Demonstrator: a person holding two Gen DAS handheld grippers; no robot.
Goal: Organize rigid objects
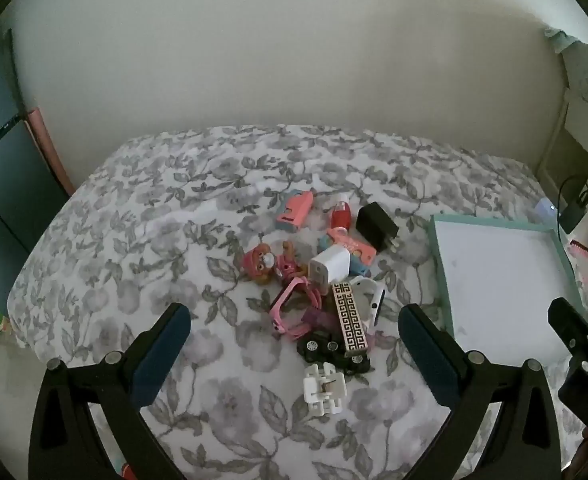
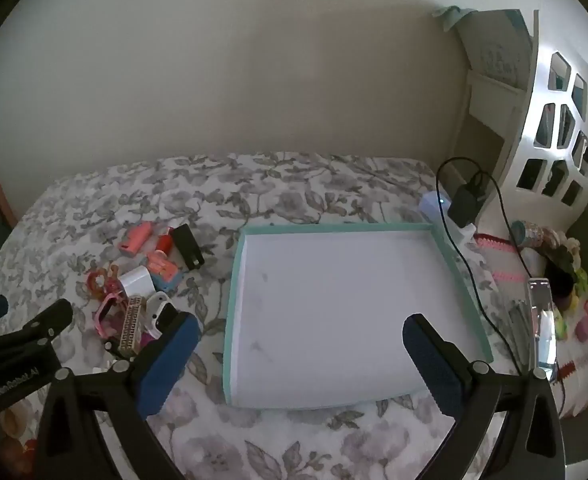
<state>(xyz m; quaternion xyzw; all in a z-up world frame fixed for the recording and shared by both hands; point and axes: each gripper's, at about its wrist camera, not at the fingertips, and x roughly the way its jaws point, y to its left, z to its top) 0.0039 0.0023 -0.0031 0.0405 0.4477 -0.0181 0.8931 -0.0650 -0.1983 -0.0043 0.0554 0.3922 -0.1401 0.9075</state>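
Observation:
A pile of small rigid objects lies on the floral bedspread [image 1: 134, 240]: a white clip-like block [image 1: 325, 394], a black toy car [image 1: 326, 350], a patterned bar [image 1: 349, 318], a pink frame [image 1: 290, 308], a white charger [image 1: 330, 266], a black charger [image 1: 375, 224], a pup figure [image 1: 264, 262], pink toys [image 1: 294, 210]. The teal-rimmed white tray [image 2: 230, 300] lies right of the pile and holds nothing. My left gripper [image 1: 294, 320] is open above the pile's near side. My right gripper [image 2: 300, 332] is open over the tray's near part.
A wall runs behind the bed. To the right stands a white lattice headboard [image 2: 566, 120], with a black adapter and cable [image 2: 466, 200] and a cluttered side surface [image 2: 554, 280]. A dark cabinet [image 1: 2, 184] stands at the left.

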